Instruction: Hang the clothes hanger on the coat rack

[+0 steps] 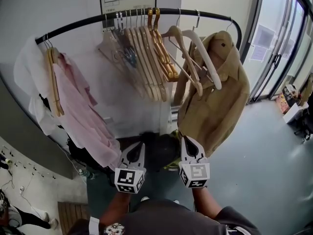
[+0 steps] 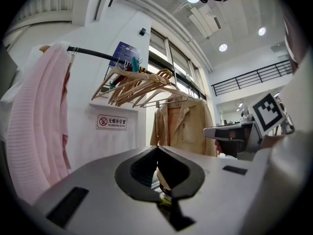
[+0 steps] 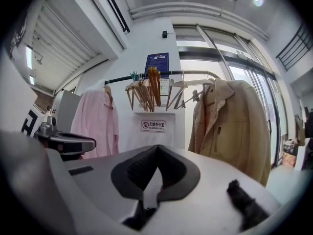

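Observation:
A black coat rack rail (image 1: 98, 19) curves across the wall. Several bare wooden hangers (image 1: 146, 58) hang bunched at its middle, and a white hanger (image 1: 208, 62) hangs to their right. A pink shirt (image 1: 78, 106) hangs at the left and a tan coat (image 1: 220, 102) at the right. My left gripper (image 1: 142, 144) and right gripper (image 1: 187, 139) are side by side below the rail, pointing at it. Both are shut with nothing between the jaws. The hangers (image 2: 142, 84) show high in the left gripper view, and the same bunch of hangers (image 3: 146, 89) shows in the right gripper view.
A no-smoking sign (image 3: 153, 126) is fixed to the white wall under the rail. A dark bag (image 1: 161, 151) sits on the floor below the hangers. Glass doors (image 1: 274, 48) stand at the right. Small items lie on the floor at the left (image 1: 10, 165).

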A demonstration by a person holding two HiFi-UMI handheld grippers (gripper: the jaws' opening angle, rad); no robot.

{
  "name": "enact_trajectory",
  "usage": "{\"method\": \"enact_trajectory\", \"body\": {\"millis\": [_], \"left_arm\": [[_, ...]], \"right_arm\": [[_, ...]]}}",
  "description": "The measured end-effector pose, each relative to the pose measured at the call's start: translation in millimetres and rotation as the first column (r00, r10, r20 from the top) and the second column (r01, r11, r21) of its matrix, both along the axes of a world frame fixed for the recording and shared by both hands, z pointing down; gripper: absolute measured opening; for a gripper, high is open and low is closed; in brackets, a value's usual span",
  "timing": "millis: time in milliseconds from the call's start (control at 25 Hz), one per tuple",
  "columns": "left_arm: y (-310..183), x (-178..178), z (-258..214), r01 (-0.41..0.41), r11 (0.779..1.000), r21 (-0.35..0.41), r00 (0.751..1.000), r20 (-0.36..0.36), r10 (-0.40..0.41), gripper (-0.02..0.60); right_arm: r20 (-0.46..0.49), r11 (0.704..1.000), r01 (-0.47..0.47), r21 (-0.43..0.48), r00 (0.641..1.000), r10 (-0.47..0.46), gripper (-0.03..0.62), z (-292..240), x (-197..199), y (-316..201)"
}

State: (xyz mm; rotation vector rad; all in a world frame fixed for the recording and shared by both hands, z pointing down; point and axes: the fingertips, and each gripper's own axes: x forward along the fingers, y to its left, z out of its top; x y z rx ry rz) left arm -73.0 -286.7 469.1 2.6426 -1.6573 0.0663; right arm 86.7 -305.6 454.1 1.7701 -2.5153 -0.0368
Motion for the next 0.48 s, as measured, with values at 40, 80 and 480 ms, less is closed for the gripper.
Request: {"method": "enact_trajectory", "body": {"millis": [40,80,480], "left_arm": [[0.4,0.4,0.4,0.0,1.0,-0.001,1.0,-0.001,0.0,0.009],[0.6,0.8,0.6,-0.001,1.0,-0.001,1.0,-0.001,0.001,0.009],[1.8,1.1,1.9,-0.003,1.0,-0.004,1.0,-0.002,0.003,0.009]], "right_arm": [[0.005,1.0,0.003,-0.002,1.0,-0.003,0.014,0.6,-0.3,-0.1],[0.009,1.0,0.005,-0.004,1.0,-0.005,0.014,1.1,-0.4,-0.2],[0.004,1.0,0.003,-0.008,1.0,-0.003,0.014,4.9,-1.3,0.7]]}}
